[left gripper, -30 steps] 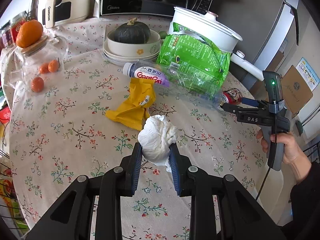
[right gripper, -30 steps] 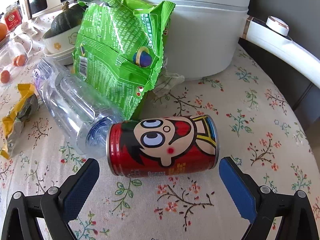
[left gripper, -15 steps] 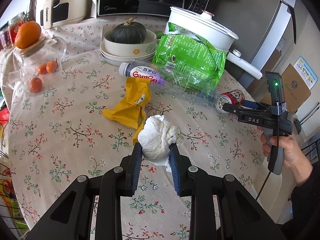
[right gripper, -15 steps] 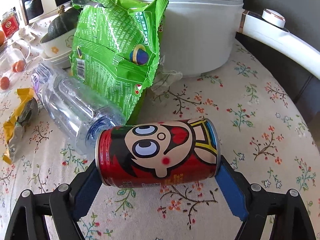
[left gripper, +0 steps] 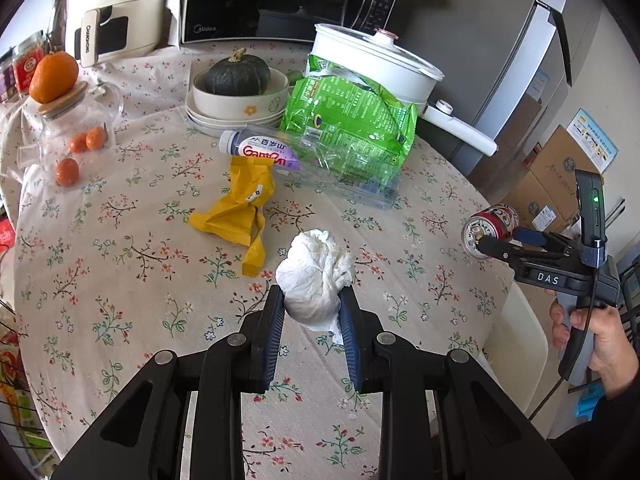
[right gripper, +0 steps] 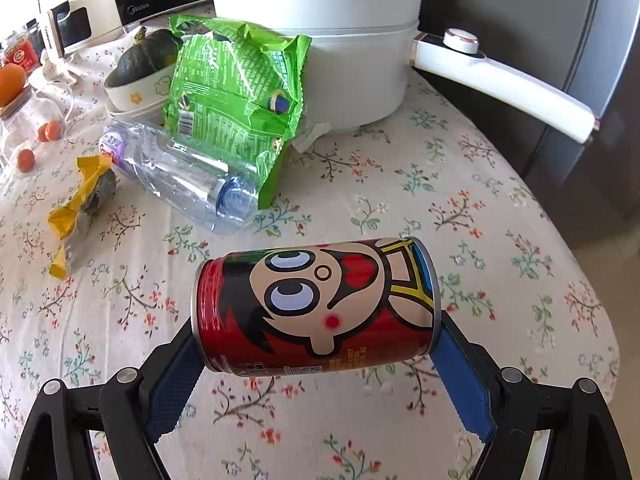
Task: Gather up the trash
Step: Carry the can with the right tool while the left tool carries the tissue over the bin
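Observation:
My left gripper (left gripper: 313,312) is shut on a crumpled white tissue (left gripper: 316,276) and holds it above the floral tablecloth (left gripper: 120,264). My right gripper (right gripper: 316,344) is shut on a red cartoon can (right gripper: 316,308), gripped end to end and lifted off the table; the can also shows in the left wrist view (left gripper: 490,226) near the table's right edge. A yellow wrapper (left gripper: 240,208), a clear plastic bottle (left gripper: 320,164) and a green snack bag (left gripper: 352,116) lie on the table.
A white electric pot (right gripper: 320,40) with a long handle (right gripper: 504,84) stands behind the bag. A bowl with a dark squash (left gripper: 238,76), a glass jar with oranges (left gripper: 68,120), a microwave (left gripper: 280,0) and a fridge (left gripper: 540,60) are beyond.
My right gripper closed on the red can and lifted it off the table, back toward the table's right edge. My left gripper rose slightly with the tissue held.

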Available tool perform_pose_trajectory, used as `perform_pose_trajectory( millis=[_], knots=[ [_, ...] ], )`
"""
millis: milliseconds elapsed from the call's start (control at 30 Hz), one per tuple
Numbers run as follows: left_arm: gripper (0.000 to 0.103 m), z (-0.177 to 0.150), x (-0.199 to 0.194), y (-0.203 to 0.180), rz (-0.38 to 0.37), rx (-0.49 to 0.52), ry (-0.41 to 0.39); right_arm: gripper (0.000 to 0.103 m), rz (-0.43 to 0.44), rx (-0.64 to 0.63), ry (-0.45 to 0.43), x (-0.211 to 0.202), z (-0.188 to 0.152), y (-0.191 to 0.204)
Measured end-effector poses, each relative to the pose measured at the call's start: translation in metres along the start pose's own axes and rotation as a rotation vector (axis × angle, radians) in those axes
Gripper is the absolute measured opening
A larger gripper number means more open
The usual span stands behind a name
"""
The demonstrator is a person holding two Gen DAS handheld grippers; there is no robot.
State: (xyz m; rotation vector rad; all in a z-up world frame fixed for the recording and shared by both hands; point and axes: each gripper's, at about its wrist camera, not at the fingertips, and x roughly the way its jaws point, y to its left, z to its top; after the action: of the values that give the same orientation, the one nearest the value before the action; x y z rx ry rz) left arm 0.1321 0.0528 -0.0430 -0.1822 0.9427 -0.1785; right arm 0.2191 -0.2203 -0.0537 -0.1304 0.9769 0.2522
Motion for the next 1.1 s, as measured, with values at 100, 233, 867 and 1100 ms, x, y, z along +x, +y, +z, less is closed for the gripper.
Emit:
perform_pose_trajectory(
  millis=[100,233,867,1100],
  knots=[
    [0.029,-0.005,-0.005,-0.007,-0.015,0.018,-0.001,0.089,-0.012,0.019,0.003,-0.019,-0.014,-0.001],
    [0.029,-0.01,-0.01,-0.018,-0.032,0.043,-0.003,0.089,-0.027,0.039,0.005,-0.04,-0.03,0.0],
    [0.029,-0.043,0.009,-0.092,-0.087,0.172,0.049,0.089,-0.058,0.239,0.112,-0.086,-0.123,-0.041],
    [0.029,-0.057,0.032,-0.144,-0.14,0.266,0.091,0.089,-0.087,0.337,0.198,-0.083,-0.159,-0.087]
  ],
)
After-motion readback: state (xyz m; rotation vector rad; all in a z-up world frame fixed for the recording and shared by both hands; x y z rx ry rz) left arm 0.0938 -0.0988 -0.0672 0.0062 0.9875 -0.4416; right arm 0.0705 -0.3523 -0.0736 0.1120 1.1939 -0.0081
